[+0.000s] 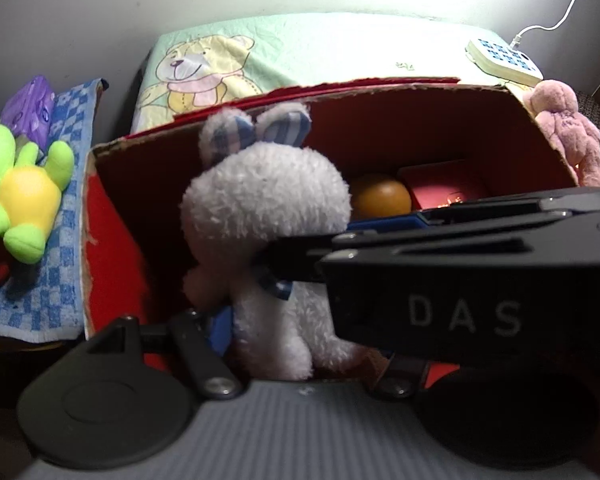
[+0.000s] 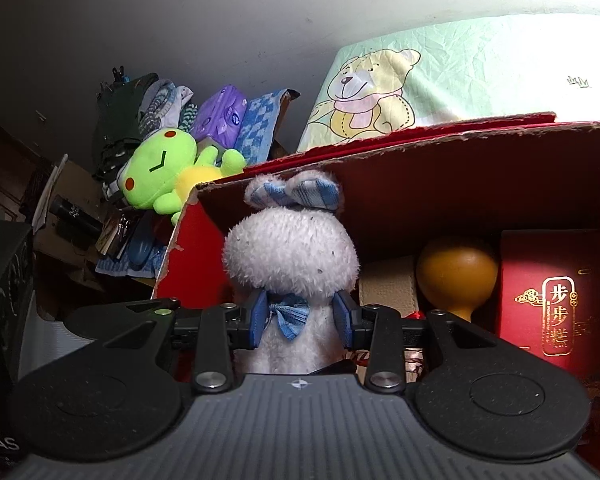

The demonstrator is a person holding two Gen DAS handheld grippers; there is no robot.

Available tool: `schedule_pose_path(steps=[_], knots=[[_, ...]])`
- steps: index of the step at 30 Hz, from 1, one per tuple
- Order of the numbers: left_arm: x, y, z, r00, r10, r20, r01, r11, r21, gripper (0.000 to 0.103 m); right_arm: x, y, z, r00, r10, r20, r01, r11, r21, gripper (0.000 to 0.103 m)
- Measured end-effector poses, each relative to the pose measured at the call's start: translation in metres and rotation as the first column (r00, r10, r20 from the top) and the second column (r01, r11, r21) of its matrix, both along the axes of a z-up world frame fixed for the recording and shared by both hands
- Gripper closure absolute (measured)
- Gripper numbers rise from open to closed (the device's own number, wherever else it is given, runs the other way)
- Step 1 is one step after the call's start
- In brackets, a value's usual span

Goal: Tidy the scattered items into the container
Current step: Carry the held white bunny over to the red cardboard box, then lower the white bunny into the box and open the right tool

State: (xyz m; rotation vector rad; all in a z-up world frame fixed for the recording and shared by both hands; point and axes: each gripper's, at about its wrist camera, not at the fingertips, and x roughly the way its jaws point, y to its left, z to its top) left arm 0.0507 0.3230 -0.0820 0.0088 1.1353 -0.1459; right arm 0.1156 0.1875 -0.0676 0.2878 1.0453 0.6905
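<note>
- Right gripper [image 2: 302, 318]: blue pads [image 2: 259, 319] clamped on the neck of the white plush rabbit [image 2: 292, 258], either side of its blue bow, centre of frame.
- Left gripper [image 1: 256, 312]: also around the rabbit's body; its far finger is hidden by the right gripper's body, so the grip cannot be confirmed; jaws read as nearly closed.
- Rabbit: upright, at the open mouth of the red cardboard box [image 2: 460, 160].
- Box interior, right of frame: orange gourd [image 2: 456, 270], red packet [image 2: 552, 292].
- Green frog plush [image 2: 160, 172]: outside the box, upper left.

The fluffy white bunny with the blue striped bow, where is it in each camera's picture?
Left wrist view: fluffy white plush bunny left of centre, before the red cardboard box.
Right wrist view: centre, just below the middle.
Shared landmark: green plush frog, left of the box.
</note>
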Motion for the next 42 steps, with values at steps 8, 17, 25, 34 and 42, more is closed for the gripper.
schedule_pose_path(steps=[8, 17, 25, 34, 42], knots=[[0.002, 0.002, -0.001, 0.999, 0.011, -0.032, -0.01, 1.0, 0.027, 0.035, 0.014, 0.004, -0.009, 0.997, -0.01, -0.077, 0.01, 1.0, 0.006, 0.064], [0.008, -0.002, -0.005, 0.997, 0.025, -0.076, -0.021, 0.998, 0.052, 0.033, 0.012, 0.001, -0.014, 0.994, -0.037, -0.106, 0.039, 0.999, 0.014, 0.053], [0.004, -0.006, -0.004, 0.997, 0.041, -0.067, -0.036, 0.997, 0.069, 0.031, 0.009, -0.005, -0.01, 0.996, -0.048, -0.077, 0.049, 0.999, 0.018, 0.051], [-0.008, -0.016, 0.005, 0.998, 0.055, -0.033, -0.052, 0.994, 0.095, 0.024, 0.003, -0.013, -0.007, 0.997, -0.051, -0.064, 0.052, 0.999, 0.009, 0.051], [-0.019, -0.027, 0.019, 0.997, 0.053, 0.053, -0.063, 0.976, 0.207, 0.005, -0.003, -0.023, -0.007, 0.995, -0.052, -0.083, 0.057, 0.997, 0.055, 0.049]])
